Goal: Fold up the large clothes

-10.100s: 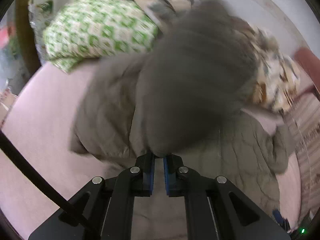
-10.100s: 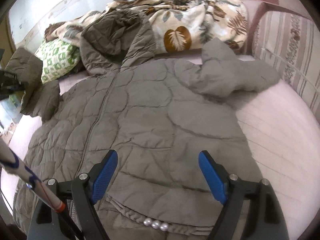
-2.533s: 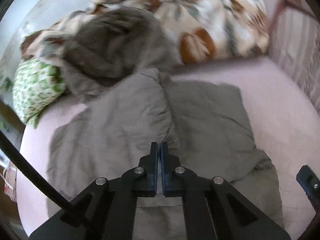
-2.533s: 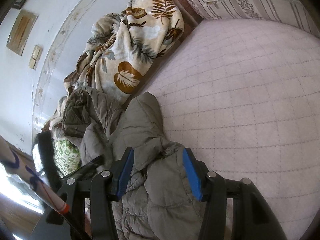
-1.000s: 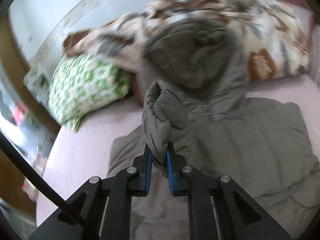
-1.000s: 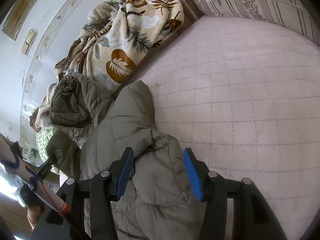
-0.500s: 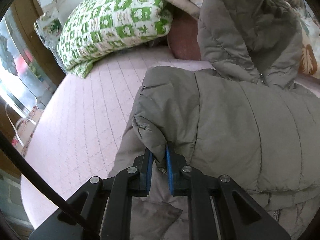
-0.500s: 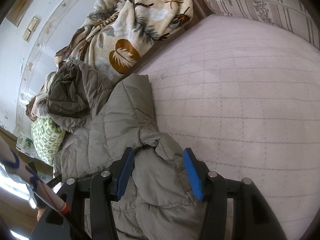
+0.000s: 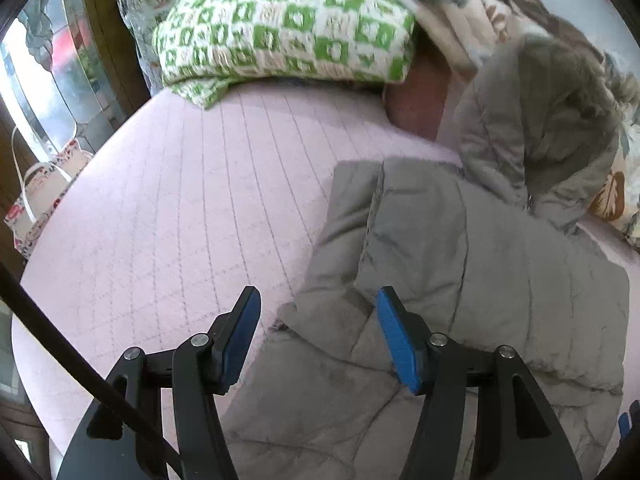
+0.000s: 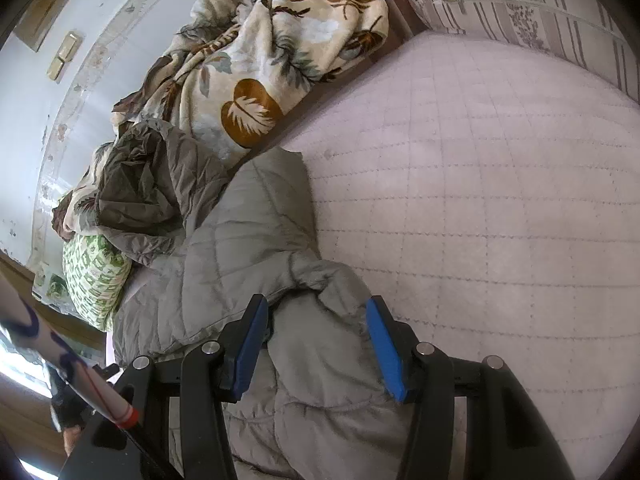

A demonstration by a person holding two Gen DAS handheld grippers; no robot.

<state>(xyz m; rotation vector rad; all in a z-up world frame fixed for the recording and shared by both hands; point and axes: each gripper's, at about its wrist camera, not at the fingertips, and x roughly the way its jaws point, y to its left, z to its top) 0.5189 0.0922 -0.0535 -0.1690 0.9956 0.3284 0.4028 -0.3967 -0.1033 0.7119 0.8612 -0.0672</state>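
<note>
A grey quilted jacket [image 9: 460,280] lies on the pink bed, its hood [image 9: 540,128] bunched up against the bedding behind. Its sleeve [image 9: 412,232] lies folded across the body. My left gripper [image 9: 317,294] hangs just above the jacket's left edge with its jaws opening; the fabric lies below them and neither pad presses on it. In the right wrist view the jacket [image 10: 248,240] runs off to the left, hood [image 10: 152,184] at the far end. My right gripper [image 10: 317,302] is closed part-way on a thick puffy fold of the jacket that fills the gap between its blue pads.
A green-and-white pillow [image 9: 280,28] and a leaf-print blanket [image 10: 272,60] line the back of the bed. The pink quilted bed cover [image 10: 480,200] stretches to a striped cushion [image 10: 520,8]. A patterned bag [image 9: 36,196] hangs by the bed's left edge.
The left gripper carried the sleeve down across the jacket, then opened and let it go; the sleeve now lies flat. The right gripper has stayed where it was.
</note>
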